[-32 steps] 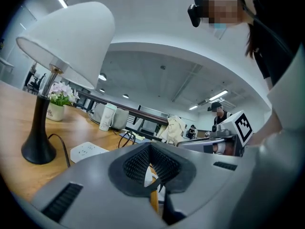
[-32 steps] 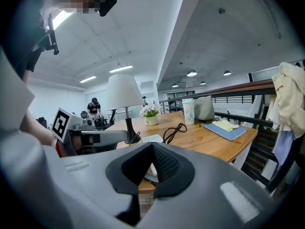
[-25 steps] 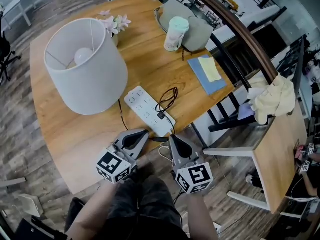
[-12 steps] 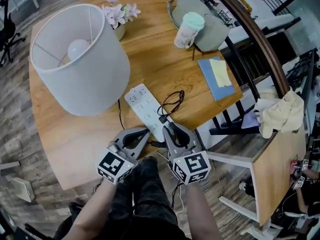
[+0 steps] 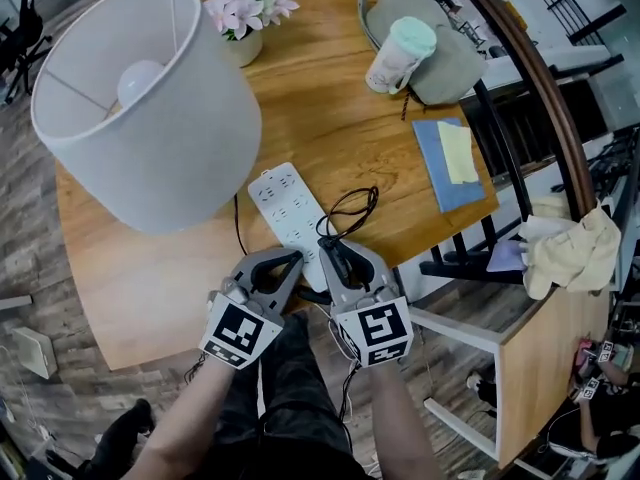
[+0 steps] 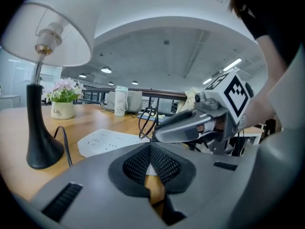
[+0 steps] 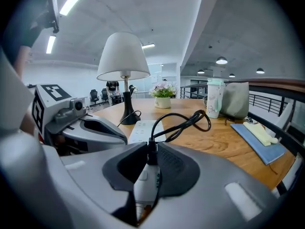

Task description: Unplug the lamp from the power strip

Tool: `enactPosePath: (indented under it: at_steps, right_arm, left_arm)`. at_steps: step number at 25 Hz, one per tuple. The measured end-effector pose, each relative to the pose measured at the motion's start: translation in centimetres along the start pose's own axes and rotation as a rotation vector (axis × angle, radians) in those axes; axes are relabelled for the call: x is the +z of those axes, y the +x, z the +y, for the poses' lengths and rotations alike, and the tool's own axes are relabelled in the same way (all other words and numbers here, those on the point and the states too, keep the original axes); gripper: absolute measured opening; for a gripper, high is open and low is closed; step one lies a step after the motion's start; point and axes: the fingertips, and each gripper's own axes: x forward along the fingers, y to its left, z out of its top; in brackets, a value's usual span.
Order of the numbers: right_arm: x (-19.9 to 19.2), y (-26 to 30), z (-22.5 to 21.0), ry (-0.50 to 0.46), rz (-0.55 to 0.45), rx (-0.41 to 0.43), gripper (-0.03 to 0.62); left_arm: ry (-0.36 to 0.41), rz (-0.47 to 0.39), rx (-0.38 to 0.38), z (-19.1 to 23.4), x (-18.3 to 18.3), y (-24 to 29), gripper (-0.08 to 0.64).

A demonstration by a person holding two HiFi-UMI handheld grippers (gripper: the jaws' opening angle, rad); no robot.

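A lamp (image 5: 150, 108) with a white shade stands at the table's left, and its black cord (image 5: 352, 206) loops beside the white power strip (image 5: 288, 208). The black plug (image 7: 151, 152) sits upright in the strip's near end. My right gripper (image 5: 327, 244) reaches over that end. Its jaws have just been closing a little and both pads rest against the plug. My left gripper (image 5: 297, 259) hovers just left of it near the strip's front corner, its tips together with nothing between them. In the left gripper view the strip (image 6: 107, 141) lies just ahead, with the lamp's base (image 6: 40, 142) at the left.
A flower pot (image 5: 245, 23), a mint cup (image 5: 398, 53) and a grey bag (image 5: 445, 63) stand at the table's far side. A blue notebook (image 5: 448, 173) lies at the right edge. A black chair (image 5: 470, 263) and a cream cloth (image 5: 570, 253) are to the right.
Both grippers have moved forward and down toward the strip's near end. The right gripper's jaws, shut a second ago, have spread and now flank the plug.
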Motion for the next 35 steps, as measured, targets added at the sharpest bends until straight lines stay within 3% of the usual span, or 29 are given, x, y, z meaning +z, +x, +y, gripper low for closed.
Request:
enactPosePath:
  at_steps: [7, 9, 12, 16, 18, 20, 24, 26, 31, 35]
  right_arm:
    - [0.7, 0.2, 0.8, -0.123, -0.002, -0.034, 0.067]
    - [0.7, 0.2, 0.8, -0.12, -0.017, -0.031, 0.067]
    - [0.4, 0.0, 0.6, -0.046, -0.04, 0.008, 0.066]
    - [0.0, -0.2, -0.5, 0.201, -0.085, 0.044, 0.066]
    - [0.1, -0.3, -0.9, 0.27, -0.094, 0.045, 0.066]
    - [0.2, -0.2, -0.8, 0.216, -0.081, 0.019, 0.066]
    - [0.9, -0.1, 0.5, -0.08, -0.037, -0.066, 0.064]
    - [1.1, -0.1, 0.8, -0.128, -0.035, -0.075, 0.064]
    - [0.2, -0.4, -0.4, 0.145, -0.097, -0.018, 0.064]
    - [0.3, -0.6, -1.0, 0.251, -0.125, 0.003, 0.064]
  left_arm:
    - [0.089, 0.122, 0.044, -0.2, -1.2, 1.0, -0.003]
    - [0.091, 0.132, 0.054, -0.2, -1.3, 1.0, -0.003]
    - [0.087, 0.127, 0.056, -0.2, -1.2, 1.1, -0.003]
    - [0.091, 0.123, 0.053, -0.1, -1.0, 1.3, -0.003]
    - [0.082, 0.128, 0.053, 0.1, -0.9, 1.5, -0.003]
    - [0.082, 0.137, 0.052, 0.1, -0.9, 1.6, -0.003]
    - [0.083, 0.15, 0.051, 0.0, -0.9, 1.6, -0.003]
    - [0.086, 0.156, 0.051, 0.1, -0.9, 1.6, -0.003]
    - [0.075, 0.153, 0.048, 0.0, -1.0, 1.6, -0.003]
    - [0.071, 0.155, 0.044, 0.1, -0.9, 1.7, -0.003]
